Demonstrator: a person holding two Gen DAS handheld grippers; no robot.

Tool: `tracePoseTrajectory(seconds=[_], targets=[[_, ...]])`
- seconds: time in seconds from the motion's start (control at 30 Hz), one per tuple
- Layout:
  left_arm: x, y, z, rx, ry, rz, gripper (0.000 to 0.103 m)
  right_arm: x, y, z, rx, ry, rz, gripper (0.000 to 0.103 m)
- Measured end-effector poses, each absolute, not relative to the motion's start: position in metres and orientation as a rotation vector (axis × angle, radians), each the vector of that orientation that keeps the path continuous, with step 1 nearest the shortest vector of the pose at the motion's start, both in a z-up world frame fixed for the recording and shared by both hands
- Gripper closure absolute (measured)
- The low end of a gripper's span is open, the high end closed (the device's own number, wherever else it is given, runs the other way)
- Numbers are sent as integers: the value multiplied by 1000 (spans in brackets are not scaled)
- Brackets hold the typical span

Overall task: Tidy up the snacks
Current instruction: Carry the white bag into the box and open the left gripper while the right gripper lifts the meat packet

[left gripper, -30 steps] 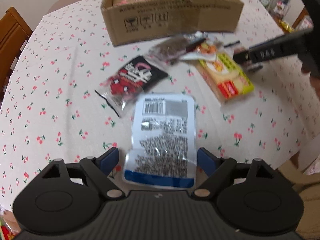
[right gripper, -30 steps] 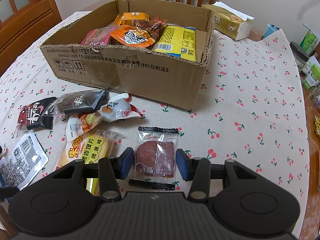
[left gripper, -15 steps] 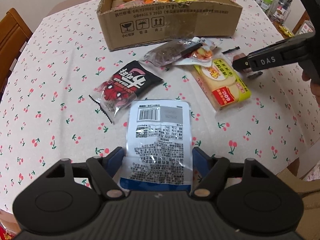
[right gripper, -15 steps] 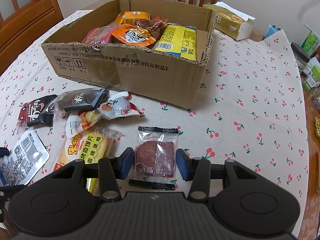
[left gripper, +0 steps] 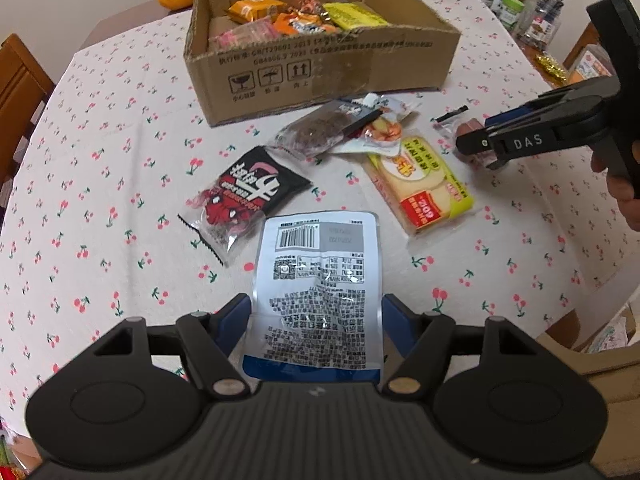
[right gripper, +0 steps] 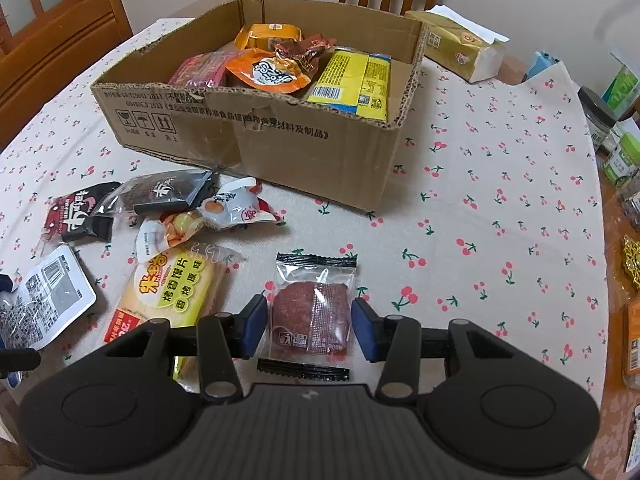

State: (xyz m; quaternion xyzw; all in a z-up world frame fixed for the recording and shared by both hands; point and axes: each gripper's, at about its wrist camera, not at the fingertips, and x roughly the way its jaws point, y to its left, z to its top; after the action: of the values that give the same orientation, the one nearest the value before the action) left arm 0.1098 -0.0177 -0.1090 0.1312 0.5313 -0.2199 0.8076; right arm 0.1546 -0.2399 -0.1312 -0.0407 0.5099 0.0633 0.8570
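Only rightward, tissue pack [right gripper: 460,50], jars [right gripper: 600,114]

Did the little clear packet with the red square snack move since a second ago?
No. In the right wrist view the clear packet of red snack lies on the same cherries of the tablecloth, between the open right gripper.

The white foil packet with a barcode [left gripper: 316,288] has its lower edge hidden behind the left gripper's body, and in the right wrist view [right gripper: 40,304] the picture's left edge cuts it off. The clear packet holding a red-brown slice [left gripper: 466,136] is mostly covered by the right gripper's fingers [left gripper: 478,145]. Jars [right gripper: 604,120] near the bench's right edge are too blurred to read.
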Motion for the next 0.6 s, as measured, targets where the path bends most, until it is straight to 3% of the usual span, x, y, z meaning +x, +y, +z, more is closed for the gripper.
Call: tracePoseTrajectory(seconds=[0.6], targets=[[146,-32,-40,355,981,-574,32,147,-240,-56,-103,942,224,51]])
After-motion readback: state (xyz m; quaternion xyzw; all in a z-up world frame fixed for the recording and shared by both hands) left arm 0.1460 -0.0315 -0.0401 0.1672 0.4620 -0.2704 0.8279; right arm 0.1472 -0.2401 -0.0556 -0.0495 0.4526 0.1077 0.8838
